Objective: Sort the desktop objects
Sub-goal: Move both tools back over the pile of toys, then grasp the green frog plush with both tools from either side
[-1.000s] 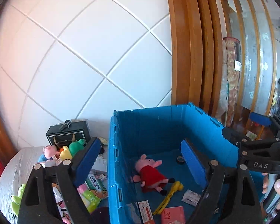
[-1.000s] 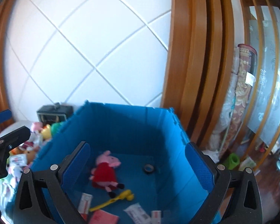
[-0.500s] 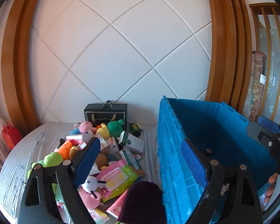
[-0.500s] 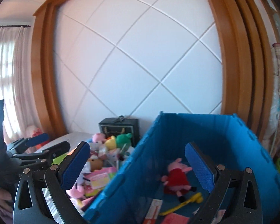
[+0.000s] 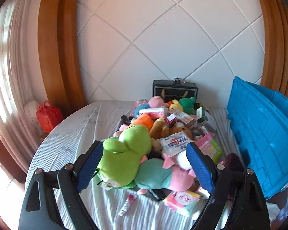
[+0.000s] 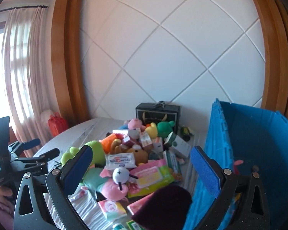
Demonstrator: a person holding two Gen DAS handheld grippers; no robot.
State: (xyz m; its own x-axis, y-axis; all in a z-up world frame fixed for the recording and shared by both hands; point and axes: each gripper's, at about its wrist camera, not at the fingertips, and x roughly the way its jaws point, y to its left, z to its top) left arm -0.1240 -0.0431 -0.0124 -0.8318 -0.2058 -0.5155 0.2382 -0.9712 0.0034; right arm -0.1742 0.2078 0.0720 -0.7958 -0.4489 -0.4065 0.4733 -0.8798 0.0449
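A pile of plush toys and small packets lies on the round white table [image 5: 71, 134]. A lime-green plush [image 5: 124, 153] is nearest my left gripper [image 5: 144, 164], which is open and empty just above the pile's near edge. My right gripper [image 6: 142, 166] is open and empty over the pile, above a pink and white plush [image 6: 115, 184] and a pink wipes pack [image 6: 153, 176]. The blue crate [image 6: 259, 143] stands to the right of the pile and also shows in the left wrist view [image 5: 263, 138]. The left gripper's body [image 6: 19, 163] shows at the left of the right wrist view.
A black box [image 5: 174, 90] stands against the white panelled wall behind the pile. A red bag [image 5: 48, 117] sits beyond the table's left edge by the curtain. A dark maroon object [image 6: 163, 205] lies at the near side beside the crate.
Both grippers have swung left from over the blue crate to over the pile of toys on the table. Both stayed open and empty.
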